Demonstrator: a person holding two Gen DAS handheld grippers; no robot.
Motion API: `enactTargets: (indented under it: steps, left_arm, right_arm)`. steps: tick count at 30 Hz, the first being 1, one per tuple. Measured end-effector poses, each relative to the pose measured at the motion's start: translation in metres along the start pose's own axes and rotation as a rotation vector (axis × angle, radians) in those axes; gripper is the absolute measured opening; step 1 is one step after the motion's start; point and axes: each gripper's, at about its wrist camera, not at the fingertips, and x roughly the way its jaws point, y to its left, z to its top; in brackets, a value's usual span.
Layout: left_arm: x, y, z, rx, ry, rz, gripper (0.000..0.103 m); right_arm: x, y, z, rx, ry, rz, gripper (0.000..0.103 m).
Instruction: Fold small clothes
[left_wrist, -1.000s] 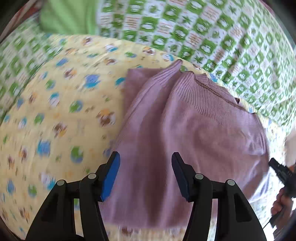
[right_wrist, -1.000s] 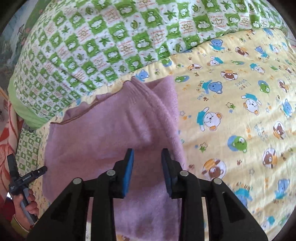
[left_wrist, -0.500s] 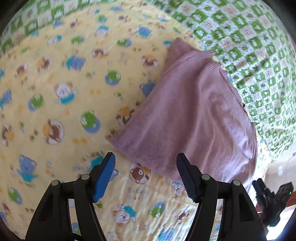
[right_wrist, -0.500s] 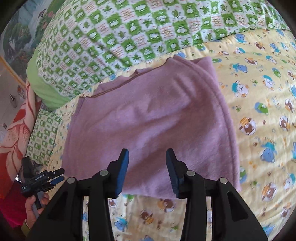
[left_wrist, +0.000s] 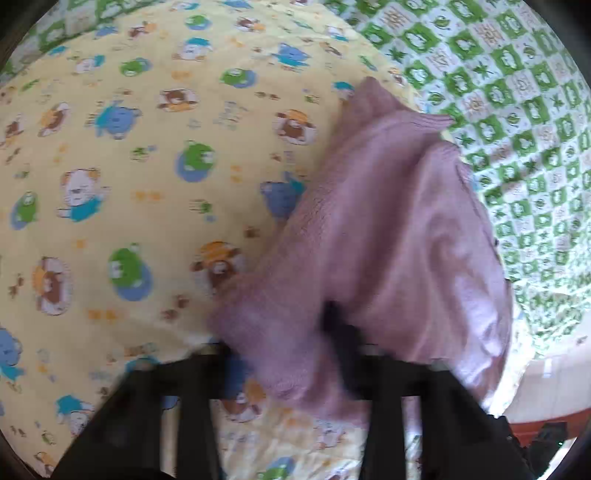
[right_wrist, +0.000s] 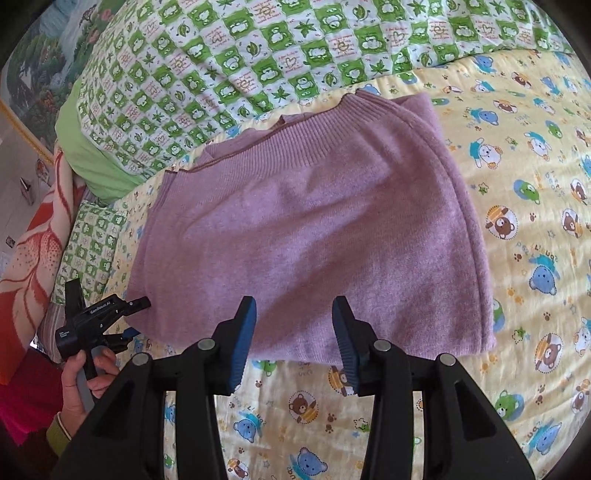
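A folded mauve knit sweater (right_wrist: 314, 236) lies on a yellow cartoon-print sheet (right_wrist: 535, 155). In the right wrist view my right gripper (right_wrist: 293, 332) is open and empty, just in front of the sweater's near edge. My left gripper shows there at the sweater's left corner (right_wrist: 125, 317), held in a hand. In the blurred left wrist view the sweater (left_wrist: 388, 240) drapes over the left gripper (left_wrist: 288, 354), a corner bunched between its fingers; the fingertips are hidden by cloth.
A green-and-white checkered quilt (right_wrist: 258, 55) lies beyond the sweater. A red floral blanket (right_wrist: 29, 251) is at the left edge of the bed. The yellow sheet (left_wrist: 129, 184) stretches wide to the left in the left wrist view.
The left gripper moved in onto the sweater's corner, and cloth now covers its fingers. The right gripper drew back from above the sweater to its near edge and opened a little wider.
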Motion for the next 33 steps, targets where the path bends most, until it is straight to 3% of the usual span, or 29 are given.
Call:
enactTargets:
  steps: [4,9,13,17,18,19,23,29,30,33]
  left_arm:
    - [-0.012,-0.029,-0.001,0.078,-0.046,0.032,0.013]
    - [-0.037,-0.100,-0.017,0.274,-0.113,-0.046,0.013]
    - [-0.037,-0.163,-0.044,0.437,-0.091,-0.175,0.011]
    - [0.001,-0.205,-0.084,0.582,-0.004,-0.172,0.008]
    - [0.014,-0.208,-0.092,0.599,0.035,-0.172,0.002]
    - [0.029,-0.209,-0.099,0.604,0.074,-0.161,0.003]
    - [0.048,-0.202,-0.106,0.587,0.114,-0.127,0.003]
    - [-0.001,-0.175,-0.098,0.574,0.020,-0.131,0.004]
    - [-0.010,-0.165,-0.096,0.555,0.010,-0.129,0.006]
    - [-0.029,-0.124,-0.082,0.426,-0.006,-0.096,0.025]
  right_arm:
    - [-0.002,-0.004,0.002,0.006,-0.010,-0.002,0.044]
    - [-0.007,-0.009,0.011,0.018,-0.032,0.004,0.044]
    - [-0.009,-0.012,0.026,0.019,-0.049,0.008,0.044]
    - [-0.006,-0.018,0.043,0.021,-0.055,0.014,0.044]
    - [-0.003,-0.020,0.047,0.025,-0.053,0.019,0.044]
    - [0.000,-0.022,0.052,0.030,-0.048,0.022,0.044]
    - [0.020,-0.022,0.075,0.029,-0.006,0.070,0.044]
    - [0.045,0.016,0.106,-0.080,0.010,0.149,0.044]
    - [0.048,0.022,0.109,-0.090,0.011,0.163,0.044]
    - [0.058,0.037,0.111,-0.108,0.023,0.188,0.044]
